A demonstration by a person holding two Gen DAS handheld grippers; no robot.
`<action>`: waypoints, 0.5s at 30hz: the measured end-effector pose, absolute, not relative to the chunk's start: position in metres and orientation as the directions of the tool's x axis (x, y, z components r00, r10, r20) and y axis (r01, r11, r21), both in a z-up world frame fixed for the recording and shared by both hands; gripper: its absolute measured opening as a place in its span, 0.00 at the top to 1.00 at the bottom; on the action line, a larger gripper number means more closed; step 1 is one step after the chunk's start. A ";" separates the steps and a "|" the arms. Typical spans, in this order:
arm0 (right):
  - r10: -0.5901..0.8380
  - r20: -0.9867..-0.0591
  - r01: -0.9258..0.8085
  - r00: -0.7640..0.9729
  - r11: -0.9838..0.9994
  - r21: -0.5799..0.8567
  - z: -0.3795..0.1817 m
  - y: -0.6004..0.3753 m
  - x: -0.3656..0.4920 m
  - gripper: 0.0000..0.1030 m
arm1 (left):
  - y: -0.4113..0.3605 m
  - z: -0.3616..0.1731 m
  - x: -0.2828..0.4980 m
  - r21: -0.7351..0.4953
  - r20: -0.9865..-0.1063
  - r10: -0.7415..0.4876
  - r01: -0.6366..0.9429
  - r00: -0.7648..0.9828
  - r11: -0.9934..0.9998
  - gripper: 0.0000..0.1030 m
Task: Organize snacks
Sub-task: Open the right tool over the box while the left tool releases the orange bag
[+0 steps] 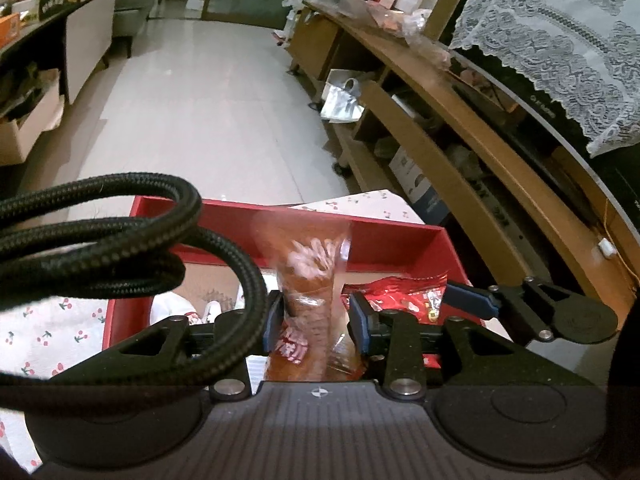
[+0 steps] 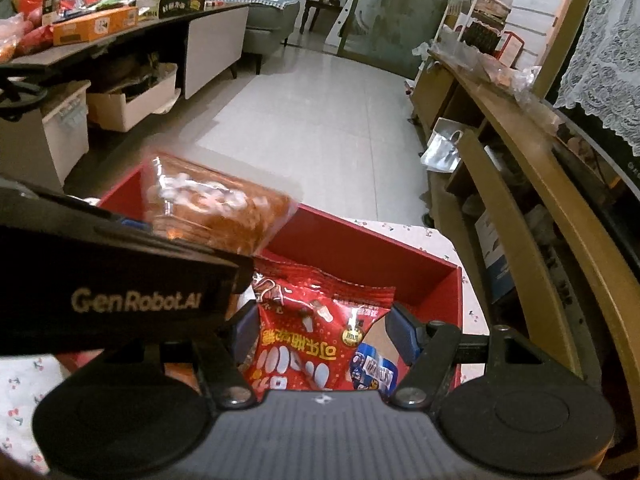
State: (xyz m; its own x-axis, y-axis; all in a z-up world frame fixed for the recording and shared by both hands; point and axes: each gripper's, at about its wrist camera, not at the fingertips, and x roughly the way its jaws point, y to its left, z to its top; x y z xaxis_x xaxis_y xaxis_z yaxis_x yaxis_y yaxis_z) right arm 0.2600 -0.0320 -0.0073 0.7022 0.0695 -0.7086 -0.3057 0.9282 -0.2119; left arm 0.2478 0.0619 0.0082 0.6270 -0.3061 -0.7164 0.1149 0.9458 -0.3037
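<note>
We find the task partly done, in our judgement — the red box (image 2: 360,252) on the cherry-print cloth (image 2: 24,364) already holds snacks, while more packets lie on the dark table (image 2: 132,36) at upper left of the right wrist view, presumably still to be sorted.

The left gripper (image 1: 316,316) is narrow, its blue pads (image 1: 358,320) closed against an orange snack packet (image 1: 308,276) held upright above the box; the packet is blurred, so we cannot read its label. In the right wrist view the same packet (image 2: 216,208) hangs over the box's far left corner, not yet set down.

The right gripper (image 2: 324,328) stands wide, nothing clamped between its jaws; it hovers over a red snack bag (image 2: 316,332) lying inside the box, with a small blue-and-white packet (image 2: 374,366) just beside it.

Box contents, as far as visible — the red bag, the blue packet, and a pale item (image 1: 176,306) at the near left that we cannot identify. Brown floor of the box shows between them, so room remains
</note>
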 end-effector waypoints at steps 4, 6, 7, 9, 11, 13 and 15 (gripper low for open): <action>0.064 -0.718 -0.308 0.693 0.927 -0.215 -0.013 -0.031 0.264 0.07 | 0.064 0.003 0.248 -0.289 -0.732 -0.285 0.097 0.619 0.952 0.52; 0.065 -0.728 -0.307 0.683 0.929 -0.205 -0.015 -0.033 0.268 0.06 | 0.066 0.002 0.248 -0.292 -0.735 -0.282 0.087 0.616 0.952 0.51; 0.068 -0.734 -0.308 0.675 0.931 -0.197 -0.016 -0.034 0.270 0.06 | 0.067 0.003 0.247 -0.292 -0.736 -0.280 0.084 0.617 0.953 0.49; 0.070 -0.745 -0.298 0.663 0.938 -0.176 -0.018 -0.040 0.274 0.03 | 0.067 0.005 0.247 -0.289 -0.734 -0.274 0.081 0.621 0.954 0.45; 0.062 -0.751 -0.285 0.658 0.943 -0.172 -0.019 -0.044 0.276 0.01 | 0.068 0.007 0.245 -0.281 -0.732 -0.266 0.078 0.627 0.956 0.37; 0.057 -0.753 -0.274 0.655 0.947 -0.167 -0.019 -0.048 0.278 0.01 | 0.068 0.009 0.243 -0.273 -0.730 -0.257 0.074 0.634 0.959 0.32; 0.061 -0.754 -0.260 0.654 0.954 -0.148 -0.016 -0.053 0.279 0.00 | 0.068 0.010 0.243 -0.264 -0.730 -0.247 0.071 0.638 0.962 0.30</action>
